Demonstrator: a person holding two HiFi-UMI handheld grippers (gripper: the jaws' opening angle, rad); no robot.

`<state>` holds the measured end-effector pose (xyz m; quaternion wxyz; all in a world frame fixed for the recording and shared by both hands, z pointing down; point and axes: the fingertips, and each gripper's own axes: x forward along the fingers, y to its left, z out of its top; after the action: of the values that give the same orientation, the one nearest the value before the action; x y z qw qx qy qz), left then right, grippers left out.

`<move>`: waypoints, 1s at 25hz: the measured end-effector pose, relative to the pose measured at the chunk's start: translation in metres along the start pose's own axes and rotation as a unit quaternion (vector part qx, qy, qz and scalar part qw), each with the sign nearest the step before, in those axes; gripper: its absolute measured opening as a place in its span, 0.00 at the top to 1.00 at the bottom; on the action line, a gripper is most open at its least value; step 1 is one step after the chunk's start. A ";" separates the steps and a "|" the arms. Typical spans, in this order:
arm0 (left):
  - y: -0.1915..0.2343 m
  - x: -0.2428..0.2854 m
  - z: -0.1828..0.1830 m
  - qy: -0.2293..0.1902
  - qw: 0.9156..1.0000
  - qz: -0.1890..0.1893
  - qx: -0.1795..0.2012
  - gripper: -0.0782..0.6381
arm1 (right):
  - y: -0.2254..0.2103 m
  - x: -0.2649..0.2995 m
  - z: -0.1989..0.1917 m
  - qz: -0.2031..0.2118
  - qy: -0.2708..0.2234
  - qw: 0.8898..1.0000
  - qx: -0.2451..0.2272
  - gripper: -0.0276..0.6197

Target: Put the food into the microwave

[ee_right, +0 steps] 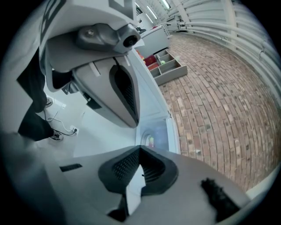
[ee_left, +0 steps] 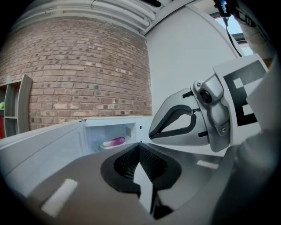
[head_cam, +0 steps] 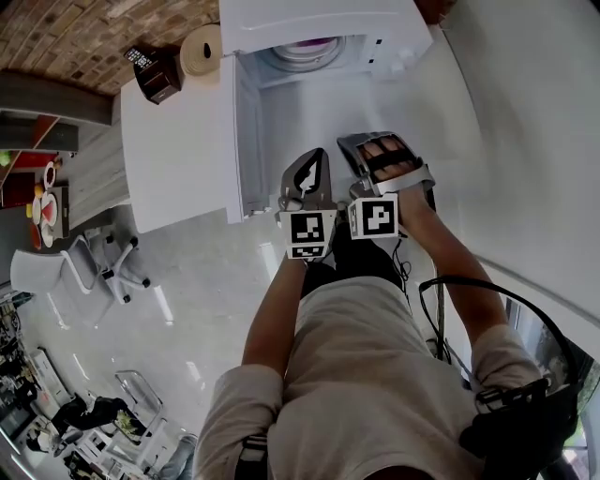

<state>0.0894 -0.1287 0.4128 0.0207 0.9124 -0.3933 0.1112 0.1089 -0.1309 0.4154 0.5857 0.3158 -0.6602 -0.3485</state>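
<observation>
The white microwave (head_cam: 394,28) stands with its door (head_cam: 247,141) swung open. A plate of pink and green food (head_cam: 307,52) sits inside its cavity, also seen as the plate of food (ee_left: 112,142) in the left gripper view and small as the food (ee_right: 150,141) in the right gripper view. Both grippers hang side by side in front of the opening, short of it. My left gripper (head_cam: 312,161) is shut and holds nothing, its tips (ee_left: 139,145) closed together. My right gripper (head_cam: 367,148) is shut and holds nothing as well, its tips (ee_right: 139,149) meeting.
The microwave sits on a white counter (head_cam: 173,141) with a roll of tape (head_cam: 200,49) and a dark box (head_cam: 156,72) at its far left. A brick wall (ee_left: 79,66) rises behind. White chairs (head_cam: 89,267) stand on the floor to the left.
</observation>
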 end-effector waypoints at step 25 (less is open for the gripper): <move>-0.019 -0.027 0.015 -0.025 1.000 -0.012 0.001 0.88 | 0.001 -0.040 0.007 -0.025 0.025 0.999 0.003 0.95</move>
<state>0.0877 -0.0986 0.3936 0.0113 0.9197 -0.3825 0.0881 0.1070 -0.0970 0.3933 0.5922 0.3424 -0.6383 -0.3531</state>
